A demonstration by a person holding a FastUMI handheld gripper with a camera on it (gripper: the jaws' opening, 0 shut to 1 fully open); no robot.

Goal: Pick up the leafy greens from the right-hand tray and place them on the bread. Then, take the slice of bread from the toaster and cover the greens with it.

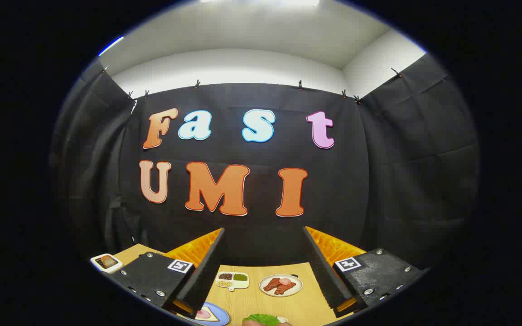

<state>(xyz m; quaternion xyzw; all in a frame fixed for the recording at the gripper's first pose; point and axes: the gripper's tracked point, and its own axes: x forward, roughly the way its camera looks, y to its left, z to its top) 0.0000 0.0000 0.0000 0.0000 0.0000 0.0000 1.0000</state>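
**Greens not yet picked up, tool wide open above them**

The leafy greens (pixel 262 319) lie nearest, low between the two fingers of the tool (pixel 263 267), apparently on a light tray whose rim barely shows. The fingers stand wide apart, gripping nothing. By my reading the task is barely begun: greens unlifted, no bread covered. A blue plate (pixel 218 315) with something pale and pink on it sits just beside the left finger; whether that is the bread I cannot tell. Beyond lie a divided dish (pixel 233 280) of grains and a plate of meat (pixel 281 285). A small tray (pixel 106 262) sits far left near the surface (pixel 261 296) edge. Bare wood between the fingers leaves room to descend; the back edge meets the cloth wall.
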